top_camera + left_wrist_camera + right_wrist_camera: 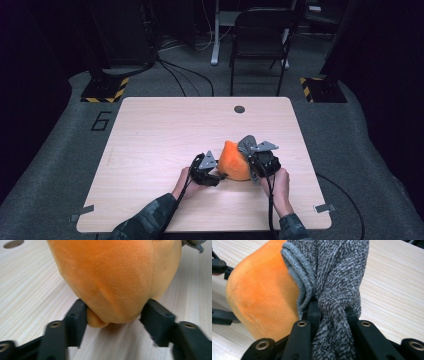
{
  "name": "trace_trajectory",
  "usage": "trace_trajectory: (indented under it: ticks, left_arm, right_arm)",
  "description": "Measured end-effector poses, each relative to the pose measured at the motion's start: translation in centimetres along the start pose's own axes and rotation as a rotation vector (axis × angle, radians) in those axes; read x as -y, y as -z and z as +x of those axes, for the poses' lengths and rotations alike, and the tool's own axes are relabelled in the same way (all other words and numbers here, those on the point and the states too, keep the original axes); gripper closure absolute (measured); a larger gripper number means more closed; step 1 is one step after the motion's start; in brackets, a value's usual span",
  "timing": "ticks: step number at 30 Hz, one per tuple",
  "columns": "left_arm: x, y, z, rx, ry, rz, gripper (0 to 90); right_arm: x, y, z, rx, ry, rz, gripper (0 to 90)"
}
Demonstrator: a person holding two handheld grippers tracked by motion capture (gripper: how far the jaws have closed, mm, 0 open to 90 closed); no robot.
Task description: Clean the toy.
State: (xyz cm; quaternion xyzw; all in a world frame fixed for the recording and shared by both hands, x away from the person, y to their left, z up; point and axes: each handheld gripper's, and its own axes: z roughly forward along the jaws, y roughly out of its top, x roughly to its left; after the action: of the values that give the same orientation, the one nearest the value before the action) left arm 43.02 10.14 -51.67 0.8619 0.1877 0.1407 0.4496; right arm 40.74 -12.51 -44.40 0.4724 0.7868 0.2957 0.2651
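Observation:
An orange plush toy (235, 162) lies on the wooden table (165, 130), near its front right. A grey knitted cloth (246, 145) covers the toy's right side. My left gripper (220, 176) comes at the toy from the left. In the left gripper view its jaws press both sides of the orange plush toy's (112, 277) narrow end, and my left gripper (113, 312) is shut on it. My right gripper (252, 162) sits at the toy's right. My right gripper (332, 310) is shut on a bunched fold of the grey cloth (332, 272), with the plush (262, 295) beside it.
A round cable hole (239, 109) sits near the table's far edge. A black chair (260, 35) stands beyond the table, with cables on the floor. Two metal clips (325, 208) lie at the table's front corners. A person's hands hold both grippers from the front edge.

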Motion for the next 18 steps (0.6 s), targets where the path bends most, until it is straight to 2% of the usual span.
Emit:
trace_trajectory:
  ticks: [2,4,6,8,10,12,13,14,16,18]
  left_arm:
    - [0.0,0.0,-0.2,-0.016,-0.008,-0.002,50.5]
    - [0.0,0.0,-0.3,-0.012,-0.014,-0.005,55.9]
    - [0.1,0.0,-0.3,-0.015,-0.008,-0.006,60.4]
    - [0.0,0.1,-0.3,-0.016,-0.011,-0.012,64.3]
    - [0.1,0.1,-0.3,-0.019,-0.009,-0.011,66.6]
    - [0.2,0.1,-0.3,-0.021,-0.006,-0.01,67.6]
    - [0.2,0.1,-0.3,-0.021,-0.006,-0.01,68.2]
    - [0.2,0.1,-0.3,-0.021,-0.005,-0.011,68.2]
    - [0.2,0.1,-0.4,-0.024,-0.007,-0.014,70.5]
    - [0.2,0.2,-0.5,-0.028,-0.007,-0.014,72.0]
  right_arm:
    - [0.0,0.0,0.0,0.002,0.001,0.0,74.6]
    - [0.0,0.0,0.0,-0.001,-0.004,-0.001,74.6]
    - [0.0,0.1,-0.3,-0.008,0.002,-0.02,74.5]
    - [-0.1,0.5,-0.8,-0.021,-0.014,-0.035,74.3]
    - [-0.1,1.3,-2.0,-0.005,-0.034,-0.046,74.2]
    - [0.3,1.8,-3.5,0.015,-0.077,-0.053,74.2]
    - [0.3,1.8,-3.5,0.015,-0.077,-0.053,74.2]
    - [0.5,1.9,-4.1,0.025,-0.089,-0.05,74.2]
    - [1.8,1.6,-6.0,0.05,-0.145,-0.014,74.2]
    - [2.3,1.2,-6.6,0.056,-0.173,-0.007,74.2]
